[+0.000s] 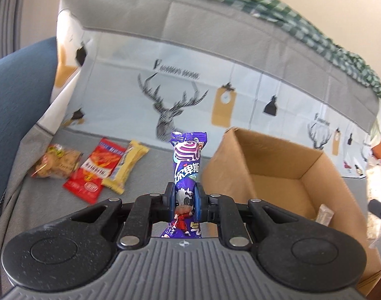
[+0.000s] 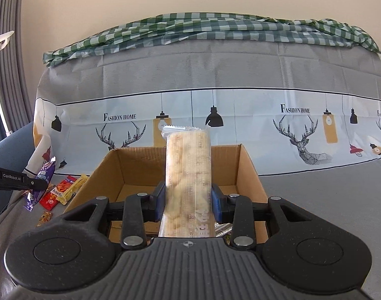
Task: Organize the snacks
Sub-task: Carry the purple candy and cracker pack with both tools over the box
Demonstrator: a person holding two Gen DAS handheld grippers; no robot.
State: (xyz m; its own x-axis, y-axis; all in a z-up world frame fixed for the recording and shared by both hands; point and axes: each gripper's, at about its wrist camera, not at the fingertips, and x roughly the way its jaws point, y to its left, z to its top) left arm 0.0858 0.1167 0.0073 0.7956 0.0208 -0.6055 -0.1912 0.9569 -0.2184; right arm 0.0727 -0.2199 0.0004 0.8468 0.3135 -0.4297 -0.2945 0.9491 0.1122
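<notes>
Snacks go into the open brown cardboard box on the grey cloth — and both my tongs are full. My right gripper squeezes a long clear pack of pale crackers, standing up with its long side pointing at the box, which sits right in front and just below. My left gripper pinches a tall purple candy wrapper; there the box lies off to the right. So I think the right hand is nearer — it should drop first.
</notes>
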